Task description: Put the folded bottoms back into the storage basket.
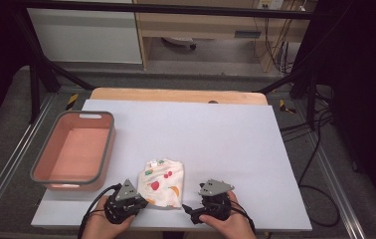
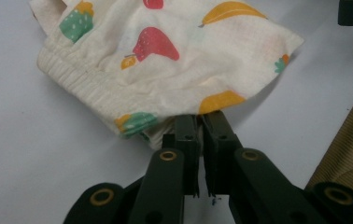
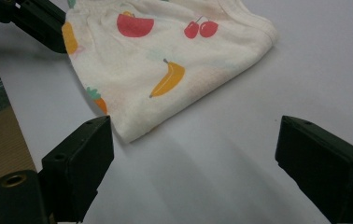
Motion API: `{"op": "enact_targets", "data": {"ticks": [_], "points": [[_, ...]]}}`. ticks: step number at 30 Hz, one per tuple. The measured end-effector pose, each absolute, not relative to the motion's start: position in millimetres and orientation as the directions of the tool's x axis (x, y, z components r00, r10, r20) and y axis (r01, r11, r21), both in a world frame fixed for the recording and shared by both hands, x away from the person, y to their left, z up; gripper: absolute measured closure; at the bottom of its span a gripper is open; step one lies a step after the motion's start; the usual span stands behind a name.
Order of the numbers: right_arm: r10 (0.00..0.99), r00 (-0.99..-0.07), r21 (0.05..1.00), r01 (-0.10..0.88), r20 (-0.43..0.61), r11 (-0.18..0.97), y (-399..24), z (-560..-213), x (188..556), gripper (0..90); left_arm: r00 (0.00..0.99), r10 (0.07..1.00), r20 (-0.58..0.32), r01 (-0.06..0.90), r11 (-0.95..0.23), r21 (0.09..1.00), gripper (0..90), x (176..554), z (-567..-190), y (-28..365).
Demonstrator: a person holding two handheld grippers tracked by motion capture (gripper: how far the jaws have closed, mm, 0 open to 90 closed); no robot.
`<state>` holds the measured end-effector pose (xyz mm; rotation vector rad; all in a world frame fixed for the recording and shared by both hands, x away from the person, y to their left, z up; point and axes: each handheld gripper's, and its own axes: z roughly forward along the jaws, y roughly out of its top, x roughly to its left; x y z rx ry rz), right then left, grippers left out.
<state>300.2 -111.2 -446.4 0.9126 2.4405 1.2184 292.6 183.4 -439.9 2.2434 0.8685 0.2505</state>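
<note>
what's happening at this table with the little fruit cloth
A person is working a folded, fruit-printed cloth with a hand-held gripper in each hand. The left gripper is shut on the cloth's near edge, pinching a corner of the fabric. The right gripper is open, its jaws wide apart just short of the cloth's other near corner, not touching it. The cloth lies flat on the white table, and a pink bin sits to its left with nothing visible inside.

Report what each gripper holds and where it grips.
Left gripper pinches the near edge of the fruit-print cloth. Right gripper holds nothing, open beside the cloth's corner.
</note>
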Motion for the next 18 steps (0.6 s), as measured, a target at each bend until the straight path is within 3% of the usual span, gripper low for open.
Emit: {"op": "enact_targets", "data": {"ticks": [5, 6, 9, 10, 18], "points": [[0.638, -0.769, 0.789, 0.416, 0.041, 0.451, -110.7, -447.2, 300.4, 12.1, 0.753, 0.656, -0.063, 0.513, -0.523, 0.681, 82.8, 292.4, -439.2, 183.6], [0.637, -0.77, 0.787, 0.418, 0.041, 0.454, -110.4, -447.4, 300.3, 12.0, 0.749, 0.66, -0.056, 0.51, -0.521, 0.684, 76.4, 292.5, -438.6, 184.2], [0.636, -0.771, 0.786, 0.42, 0.044, 0.454, -109.7, -447.7, 300.0, 11.6, 0.739, 0.672, -0.045, 0.504, -0.508, 0.699, 71.5, 292.1, -436.0, 186.8], [0.636, -0.77, 0.786, 0.419, 0.043, 0.455, -108.6, -448.4, 299.8, 11.7, 0.733, 0.679, -0.044, 0.508, -0.502, 0.7, 65.6, 291.4, -435.4, 188.2], [0.61, -0.791, 0.769, 0.41, 0.034, 0.49, -94.6, -452.4, 296.2, 17.6, 0.668, 0.745, 0.0, 0.497, -0.446, 0.744, 52.7, 284.6, -425.5, 205.8]]}}
